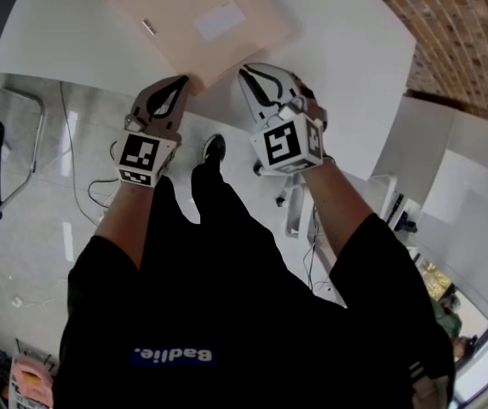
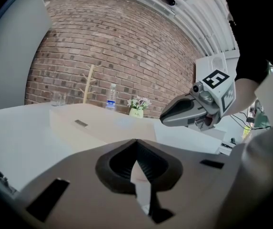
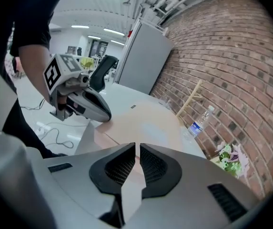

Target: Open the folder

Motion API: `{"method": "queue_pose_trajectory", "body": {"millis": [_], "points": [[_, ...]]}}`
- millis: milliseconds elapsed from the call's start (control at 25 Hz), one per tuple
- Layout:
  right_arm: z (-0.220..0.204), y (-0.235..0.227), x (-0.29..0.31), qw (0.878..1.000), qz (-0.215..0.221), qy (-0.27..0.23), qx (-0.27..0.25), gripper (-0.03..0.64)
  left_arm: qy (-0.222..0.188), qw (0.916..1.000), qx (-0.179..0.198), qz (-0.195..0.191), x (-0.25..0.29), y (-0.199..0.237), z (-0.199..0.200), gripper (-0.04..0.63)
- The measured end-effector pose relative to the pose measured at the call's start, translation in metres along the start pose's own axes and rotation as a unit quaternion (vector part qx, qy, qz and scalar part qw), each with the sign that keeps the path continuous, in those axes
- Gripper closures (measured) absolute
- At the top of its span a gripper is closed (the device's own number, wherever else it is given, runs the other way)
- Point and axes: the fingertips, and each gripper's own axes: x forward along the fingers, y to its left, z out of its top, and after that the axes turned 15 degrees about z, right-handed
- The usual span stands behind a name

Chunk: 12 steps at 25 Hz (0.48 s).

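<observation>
My left gripper [image 1: 181, 82] is pinched shut, its tip at a corner of the folder [image 1: 184, 7]. My right gripper [image 1: 245, 73] is nearly shut too, holding nothing, at the folder's edge.

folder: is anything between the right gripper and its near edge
Nothing visible. The right gripper, jaws together, is just off the edge of the folder, with only bare white table between them. The left gripper is at the folder's near corner, off to one side.
</observation>
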Motion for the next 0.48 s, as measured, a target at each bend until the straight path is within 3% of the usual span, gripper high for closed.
{"method": "queue_pose_trajectory", "body": {"millis": [200,480], "points": [[-0.021,-0.015,0.014,0.993,-0.025,0.070,-0.093,0.505,-0.004,1.0000,-0.005,0.000,0.000,0.000,0.001,0.597],[-0.029,-0.018,0.021,0.961,-0.049,0.125,-0.243,0.491,-0.005,0.9999,-0.008,-0.004,-0.001,0.000,0.002,0.597]]}}
